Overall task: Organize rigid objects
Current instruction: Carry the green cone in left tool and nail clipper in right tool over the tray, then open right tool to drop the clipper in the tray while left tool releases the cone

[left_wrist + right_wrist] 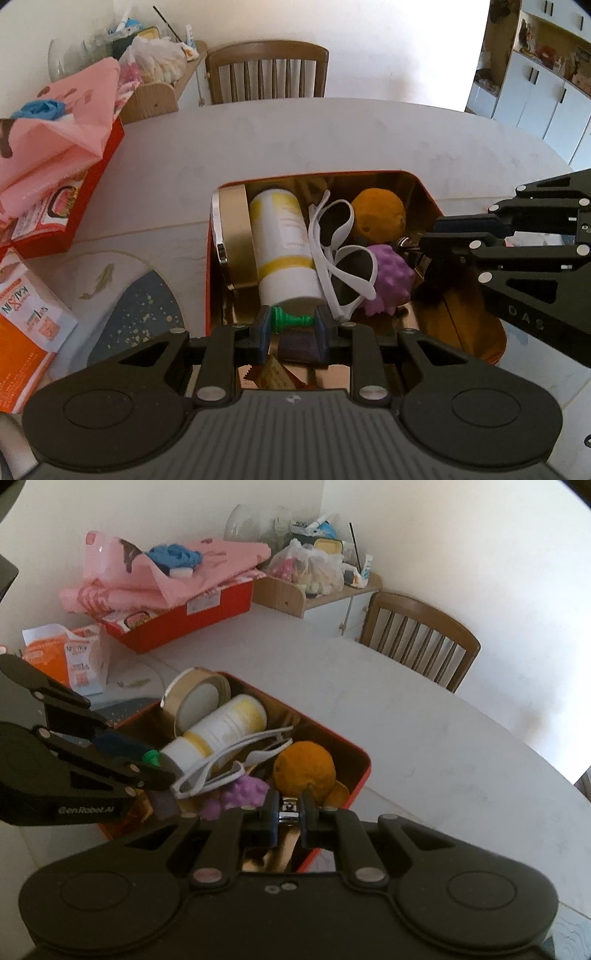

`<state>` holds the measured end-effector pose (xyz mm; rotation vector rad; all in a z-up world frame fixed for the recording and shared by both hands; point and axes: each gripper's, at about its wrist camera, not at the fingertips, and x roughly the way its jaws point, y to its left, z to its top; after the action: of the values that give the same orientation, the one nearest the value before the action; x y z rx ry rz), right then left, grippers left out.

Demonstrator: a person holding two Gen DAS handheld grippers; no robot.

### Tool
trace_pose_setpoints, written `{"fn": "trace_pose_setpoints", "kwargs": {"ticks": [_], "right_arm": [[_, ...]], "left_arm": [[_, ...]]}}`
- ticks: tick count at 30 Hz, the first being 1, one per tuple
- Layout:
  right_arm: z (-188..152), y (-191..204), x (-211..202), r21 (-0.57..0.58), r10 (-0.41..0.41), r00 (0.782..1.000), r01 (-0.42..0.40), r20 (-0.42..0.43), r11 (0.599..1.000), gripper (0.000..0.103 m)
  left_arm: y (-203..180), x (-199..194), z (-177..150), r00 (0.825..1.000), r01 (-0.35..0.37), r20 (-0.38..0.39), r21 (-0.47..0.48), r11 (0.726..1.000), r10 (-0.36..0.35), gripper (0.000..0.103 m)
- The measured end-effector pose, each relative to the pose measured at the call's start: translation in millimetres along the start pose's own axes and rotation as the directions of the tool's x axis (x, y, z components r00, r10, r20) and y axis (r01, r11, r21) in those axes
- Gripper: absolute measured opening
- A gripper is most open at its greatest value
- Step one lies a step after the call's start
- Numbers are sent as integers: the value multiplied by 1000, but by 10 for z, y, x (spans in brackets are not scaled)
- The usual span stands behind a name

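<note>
A red tin box with a gold inside stands on the white table. It holds a white and yellow bottle, white sunglasses, an orange ball, a purple spiky ball and a gold tape roll. My left gripper is shut on a green chess pawn over the box's near end. My right gripper is shut on a metal nail clipper over the box.
A red box with pink bags and an orange carton lie at the left. A blue speckled mat lies beside the tin. A wooden chair stands behind the table.
</note>
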<state>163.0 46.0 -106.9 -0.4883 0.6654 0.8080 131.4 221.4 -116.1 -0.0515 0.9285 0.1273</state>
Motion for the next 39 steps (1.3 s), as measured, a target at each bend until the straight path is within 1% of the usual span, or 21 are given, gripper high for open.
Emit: {"fn": "trace_pose_setpoints", "kwargs": {"ticks": [10, 12, 16, 22, 27, 31, 39], "right_arm": [[-30, -10, 78, 22, 4, 999, -3, -43, 1000, 11], [-32, -16, 67, 35, 10, 999, -8, -44, 999, 16], [-34, -34, 31, 61, 25, 999, -22, -48, 998, 18], [-36, -50, -66, 97, 52, 998, -48, -38, 994, 24], [-29, -34, -165, 113, 57, 998, -55, -22, 992, 34], [-35, -61, -269, 135, 74, 997, -72, -9, 988, 35], [-44, -170, -566, 183, 85, 996, -91, 40, 979, 44]], "left_arm": [[43, 129, -18, 999, 2, -41, -25, 1000, -3, 24], [59, 152, -17, 999, 7, -48, -35, 999, -8, 24], [62, 164, -2, 999, 10, -53, -37, 999, -12, 24], [87, 117, 2, 999, 12, -39, -50, 999, -14, 24], [66, 36, -14, 999, 18, -25, -52, 998, -20, 24], [59, -7, -44, 999, 17, -29, -58, 998, -19, 24], [40, -263, -60, 1000, 22, 20, -82, 996, -20, 25]]}}
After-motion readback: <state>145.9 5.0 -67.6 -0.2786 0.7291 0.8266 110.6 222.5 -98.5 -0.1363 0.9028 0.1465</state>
